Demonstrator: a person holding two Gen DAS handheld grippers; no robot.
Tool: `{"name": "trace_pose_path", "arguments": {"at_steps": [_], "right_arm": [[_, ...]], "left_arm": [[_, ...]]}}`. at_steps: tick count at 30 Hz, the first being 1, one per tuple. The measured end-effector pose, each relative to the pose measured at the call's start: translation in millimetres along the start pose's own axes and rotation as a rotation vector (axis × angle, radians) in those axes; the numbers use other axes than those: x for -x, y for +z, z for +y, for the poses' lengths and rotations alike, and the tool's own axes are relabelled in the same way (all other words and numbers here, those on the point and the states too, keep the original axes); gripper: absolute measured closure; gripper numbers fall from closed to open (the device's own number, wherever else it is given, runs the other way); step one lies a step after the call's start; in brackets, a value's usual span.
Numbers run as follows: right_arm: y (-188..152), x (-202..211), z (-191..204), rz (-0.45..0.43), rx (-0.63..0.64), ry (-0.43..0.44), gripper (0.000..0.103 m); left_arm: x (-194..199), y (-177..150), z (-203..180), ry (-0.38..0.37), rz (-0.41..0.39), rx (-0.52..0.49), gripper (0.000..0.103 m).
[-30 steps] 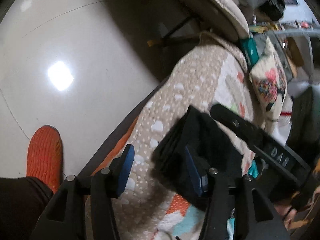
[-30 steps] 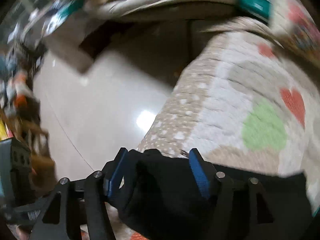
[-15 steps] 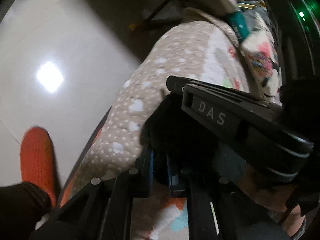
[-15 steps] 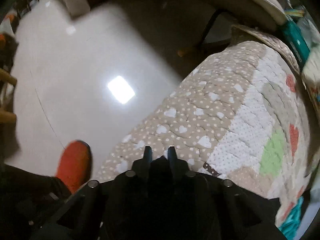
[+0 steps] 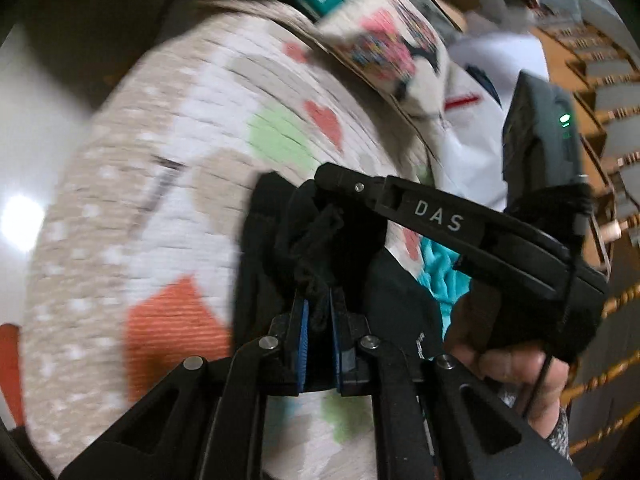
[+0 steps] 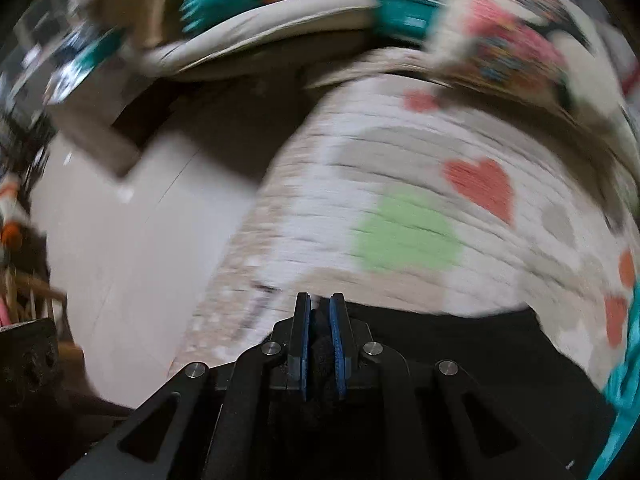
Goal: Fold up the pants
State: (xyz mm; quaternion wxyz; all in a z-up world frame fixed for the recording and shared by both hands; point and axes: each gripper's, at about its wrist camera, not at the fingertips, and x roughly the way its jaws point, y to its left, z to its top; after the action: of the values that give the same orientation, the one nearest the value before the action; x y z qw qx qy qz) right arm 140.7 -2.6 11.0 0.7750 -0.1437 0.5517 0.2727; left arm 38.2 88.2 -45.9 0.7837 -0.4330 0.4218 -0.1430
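The black pants lie bunched on a quilt with hearts. My left gripper is shut on a fold of the black cloth, blue pads pressed on it. The right gripper shows in the left wrist view as a black "DAS" tool held by a hand, its tip in the same bunch. In the right wrist view my right gripper is shut on black cloth, and the pants spread to the right below it over the quilt.
A patterned pillow and white cloth lie at the quilt's far side. Pale glossy floor lies left of the quilt's edge. A padded chair edge stands beyond. Wooden rails are at right.
Both grippers went from open to shut on the black cloth. Both views have swung from the floor side toward the quilt and pillow, with motion blur now.
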Motion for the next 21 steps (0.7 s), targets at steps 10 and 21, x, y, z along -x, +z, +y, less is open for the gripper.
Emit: {"name": "trace_pose_path", "arguments": {"at_steps": [10, 21], "right_arm": [[-57, 20, -156, -0.024, -0.379, -0.188, 0.094], [-85, 6, -95, -0.012, -0.355, 0.115, 0.028]], "left_arm": [[-55, -28, -51, -0.106, 0.275, -0.148, 0.074], [12, 29, 13, -0.031, 0.017, 0.085, 0.057]]}}
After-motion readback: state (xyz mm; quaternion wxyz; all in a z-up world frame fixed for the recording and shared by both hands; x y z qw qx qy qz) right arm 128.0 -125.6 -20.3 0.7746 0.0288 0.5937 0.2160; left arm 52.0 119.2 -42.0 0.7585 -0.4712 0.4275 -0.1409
